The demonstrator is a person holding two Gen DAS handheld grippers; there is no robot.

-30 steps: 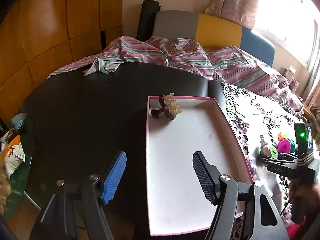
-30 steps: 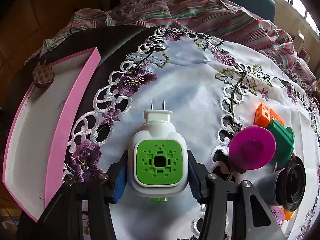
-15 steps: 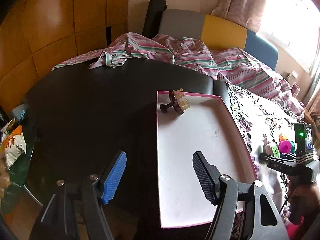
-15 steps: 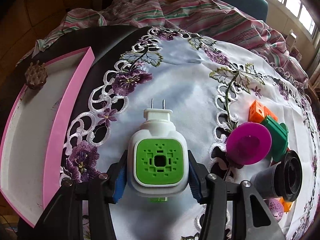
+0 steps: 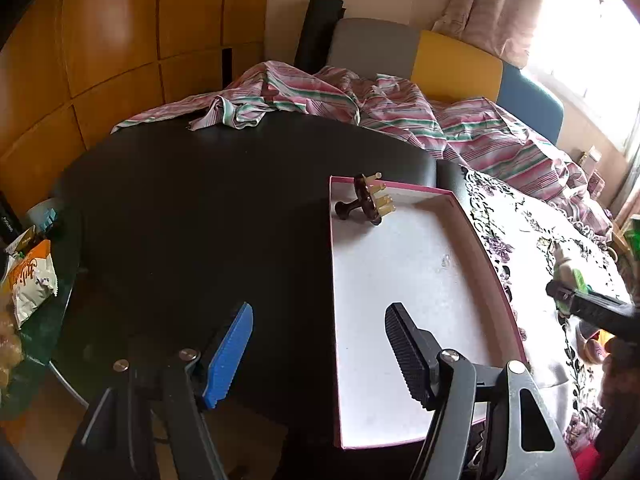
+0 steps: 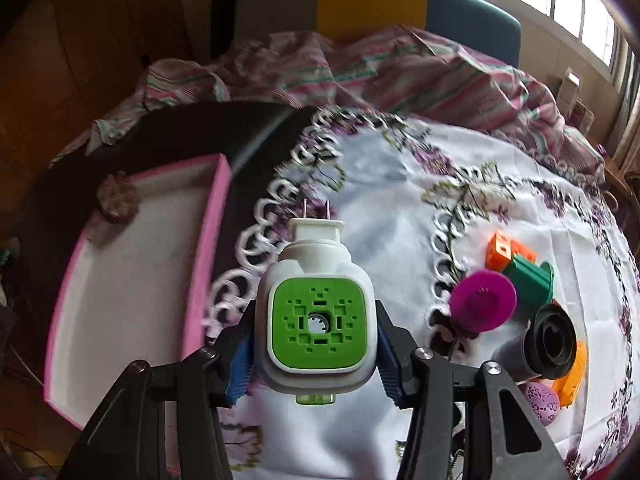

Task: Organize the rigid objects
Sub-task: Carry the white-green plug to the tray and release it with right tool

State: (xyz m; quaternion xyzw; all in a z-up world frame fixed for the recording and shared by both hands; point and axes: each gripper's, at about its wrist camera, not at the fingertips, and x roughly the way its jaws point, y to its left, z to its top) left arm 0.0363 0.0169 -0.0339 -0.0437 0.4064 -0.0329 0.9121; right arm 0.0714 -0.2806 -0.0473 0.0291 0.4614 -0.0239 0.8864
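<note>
The right gripper [image 6: 316, 354] had its jaws closed on a white plug-in vaporizer [image 6: 318, 312] with a green perforated face, pressing it from both sides; the vaporizer's two metal prongs pointed away from the camera, and it appeared lifted above the embroidered white tablecloth [image 6: 400, 208], though contact with the cloth could not be ruled out. The pink-rimmed tray [image 6: 208, 248] lay just left of the vaporizer on the black surface [image 5: 200, 220]; a brown massage brush [image 6: 118, 198] with pale bristles lay at the tray's far corner, against its rim. To the right of the vaporizer, a cluster of small things sat on the tablecloth: a magenta cap [image 6: 482, 302], a green spool [image 6: 532, 276], an orange block [image 6: 508, 254], a black cylinder [image 6: 548, 340] and a purple patterned egg [image 6: 542, 402], crowded together. The left gripper [image 5: 318, 354] hung over the near left edge of the tray with its jaws wide apart and nothing between them; in its view the brush [image 5: 366, 200] rested on its side in the tray's far corner; a striped cloth [image 5: 360, 108] lay bunched beyond the tray.
</note>
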